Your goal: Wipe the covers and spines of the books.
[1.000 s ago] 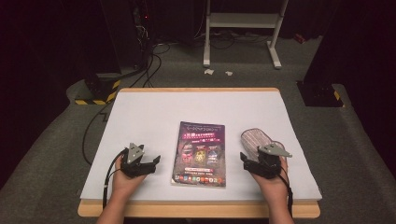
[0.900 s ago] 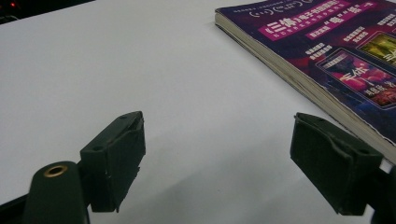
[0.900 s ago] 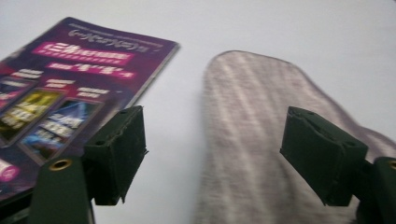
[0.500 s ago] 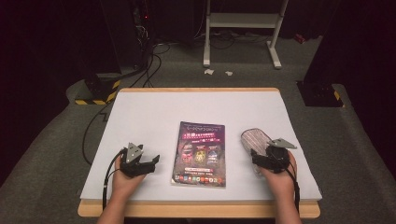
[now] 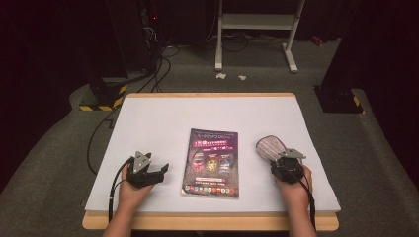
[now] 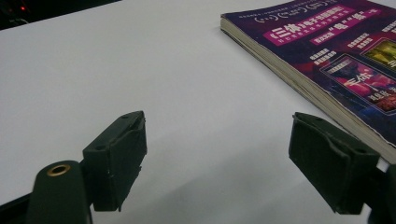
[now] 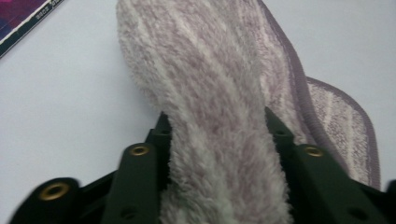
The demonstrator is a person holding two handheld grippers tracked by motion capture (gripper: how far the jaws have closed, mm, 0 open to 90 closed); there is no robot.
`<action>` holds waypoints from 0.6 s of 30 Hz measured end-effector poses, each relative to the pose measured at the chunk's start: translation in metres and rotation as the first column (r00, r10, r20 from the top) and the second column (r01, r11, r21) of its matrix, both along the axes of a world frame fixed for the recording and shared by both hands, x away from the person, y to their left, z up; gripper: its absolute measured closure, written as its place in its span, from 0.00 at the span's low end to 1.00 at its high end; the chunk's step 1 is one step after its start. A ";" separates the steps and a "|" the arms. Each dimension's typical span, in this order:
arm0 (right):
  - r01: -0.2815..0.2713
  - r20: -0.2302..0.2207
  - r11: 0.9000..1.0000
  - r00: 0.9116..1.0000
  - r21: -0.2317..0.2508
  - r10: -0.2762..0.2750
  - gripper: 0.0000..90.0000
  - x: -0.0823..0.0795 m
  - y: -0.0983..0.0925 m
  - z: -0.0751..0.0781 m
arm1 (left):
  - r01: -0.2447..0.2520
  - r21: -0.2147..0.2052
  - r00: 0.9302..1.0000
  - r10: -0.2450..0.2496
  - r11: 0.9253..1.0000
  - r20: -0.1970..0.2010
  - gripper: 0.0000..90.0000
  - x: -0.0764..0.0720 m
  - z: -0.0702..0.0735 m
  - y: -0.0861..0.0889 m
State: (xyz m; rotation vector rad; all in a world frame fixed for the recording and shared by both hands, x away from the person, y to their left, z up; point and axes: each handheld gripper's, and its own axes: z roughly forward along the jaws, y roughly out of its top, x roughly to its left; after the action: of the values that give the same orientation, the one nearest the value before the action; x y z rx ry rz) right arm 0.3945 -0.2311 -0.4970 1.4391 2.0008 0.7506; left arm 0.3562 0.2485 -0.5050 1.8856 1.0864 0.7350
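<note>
Fluffy mauve cloth (image 7: 219, 116), earlier untouched, now pinched by just-closed right tongs (image 7: 219, 163); left tongs (image 6: 233, 163) gape empty.

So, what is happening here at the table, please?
A person sits at a white table with a two-jaw gripper in each hand. The right gripper has just been closing on a fluffy striped cloth, and a bunched fold of it is now pinched between the jaws. The left gripper rests open on the table beside a purple book, with nothing between its jaws. The book lies flat and shut.
</note>
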 end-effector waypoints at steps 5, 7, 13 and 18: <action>-0.004 0.014 0.997 1.000 0.077 0.003 0.77 -0.003 -0.010 0.004 | 0.000 0.002 1.000 0.000 1.000 0.000 0.22 0.000 0.000 0.000; -0.003 0.028 0.996 1.000 0.090 0.001 0.77 -0.005 -0.011 0.007 | -0.001 -0.002 1.000 0.001 1.000 -0.002 0.22 0.000 0.000 0.000; -0.069 0.141 0.980 0.989 0.185 0.043 0.76 -0.026 -0.006 0.039 | 0.000 -0.004 1.000 0.000 1.000 -0.006 0.22 0.001 0.000 0.000; -0.175 0.184 0.955 0.974 0.239 0.132 0.76 -0.039 0.013 0.054 | 0.000 -0.004 1.000 0.000 1.000 -0.007 0.22 0.001 0.000 0.000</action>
State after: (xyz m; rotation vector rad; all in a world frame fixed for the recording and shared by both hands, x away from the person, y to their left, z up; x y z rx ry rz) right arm 0.3552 -0.2186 -0.4433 1.3172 1.9576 1.1930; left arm 0.3571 0.2487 -0.5050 1.8865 1.0920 0.7264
